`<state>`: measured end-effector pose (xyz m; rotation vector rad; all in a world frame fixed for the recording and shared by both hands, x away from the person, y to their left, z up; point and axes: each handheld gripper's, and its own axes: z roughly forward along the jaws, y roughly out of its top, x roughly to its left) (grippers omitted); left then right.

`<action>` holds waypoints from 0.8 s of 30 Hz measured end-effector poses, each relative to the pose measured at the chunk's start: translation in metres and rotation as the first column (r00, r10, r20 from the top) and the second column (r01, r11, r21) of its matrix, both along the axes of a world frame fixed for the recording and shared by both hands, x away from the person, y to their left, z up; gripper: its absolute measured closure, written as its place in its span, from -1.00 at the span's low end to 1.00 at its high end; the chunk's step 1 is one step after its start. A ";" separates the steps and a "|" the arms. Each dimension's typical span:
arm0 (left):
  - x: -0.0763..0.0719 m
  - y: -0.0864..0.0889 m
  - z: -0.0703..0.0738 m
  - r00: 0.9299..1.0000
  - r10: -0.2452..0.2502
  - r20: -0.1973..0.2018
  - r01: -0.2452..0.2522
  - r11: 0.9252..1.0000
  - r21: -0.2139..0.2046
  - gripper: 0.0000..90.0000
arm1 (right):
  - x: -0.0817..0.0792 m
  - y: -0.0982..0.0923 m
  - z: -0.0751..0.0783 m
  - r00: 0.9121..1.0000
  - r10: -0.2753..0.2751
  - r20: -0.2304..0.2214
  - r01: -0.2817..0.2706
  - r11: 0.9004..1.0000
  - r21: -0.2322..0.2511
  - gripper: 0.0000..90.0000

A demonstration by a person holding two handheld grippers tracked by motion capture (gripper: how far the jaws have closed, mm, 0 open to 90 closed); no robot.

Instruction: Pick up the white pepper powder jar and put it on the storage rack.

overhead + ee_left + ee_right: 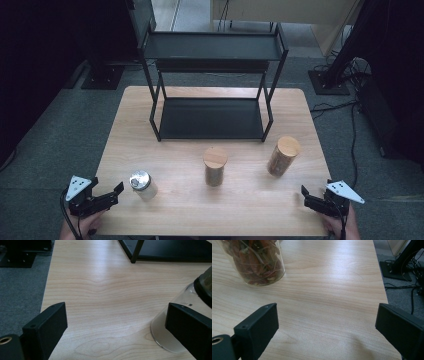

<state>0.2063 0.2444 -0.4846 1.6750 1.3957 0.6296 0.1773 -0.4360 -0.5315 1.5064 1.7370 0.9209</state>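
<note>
A recording lab: stand bases [104, 76], loose cables [334, 106], grey carpet [60, 135].

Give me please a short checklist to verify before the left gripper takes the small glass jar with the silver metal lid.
1. Left gripper jaws open wide: ok.
2. Small glass jar with the silver metal lid stands upright on the light wooden table: ok.
3. Jar sits between the left jaws: not ok; in the left gripper view it is partly behind the right-hand jaw.
4. Right gripper open and holding nothing: ok.
5. Two tall jars with wooden lids, middle and right, stand apart from the small jar: ok.
6. Lower shelf of the black metal rack free: ok.
</note>
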 end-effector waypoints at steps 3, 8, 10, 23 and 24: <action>-0.003 -0.002 0.007 1.000 -0.002 0.018 0.002 1.000 -0.006 -0.90 | 0.000 0.001 0.000 1.000 0.003 -0.002 -0.003 1.000 -0.007 -0.90; -0.007 -0.009 0.017 0.999 -0.014 0.039 0.015 1.000 -0.013 -0.90 | 0.000 0.002 0.000 1.000 0.001 -0.004 -0.001 1.000 -0.016 -0.90; -0.008 -0.013 0.020 0.999 -0.021 0.048 0.022 1.000 -0.019 -0.90 | 0.000 0.002 0.000 1.000 0.002 -0.003 -0.002 1.000 -0.021 -0.90; -0.018 -0.032 0.036 0.992 -0.094 0.087 0.099 0.994 -0.050 -0.90 | 0.001 0.003 0.000 1.000 0.007 -0.005 -0.007 0.999 -0.032 -0.90; -0.018 -0.034 0.037 0.991 -0.100 0.089 0.105 0.993 -0.048 -0.90 | 0.001 0.003 0.000 1.000 0.007 -0.005 -0.007 0.999 -0.033 -0.90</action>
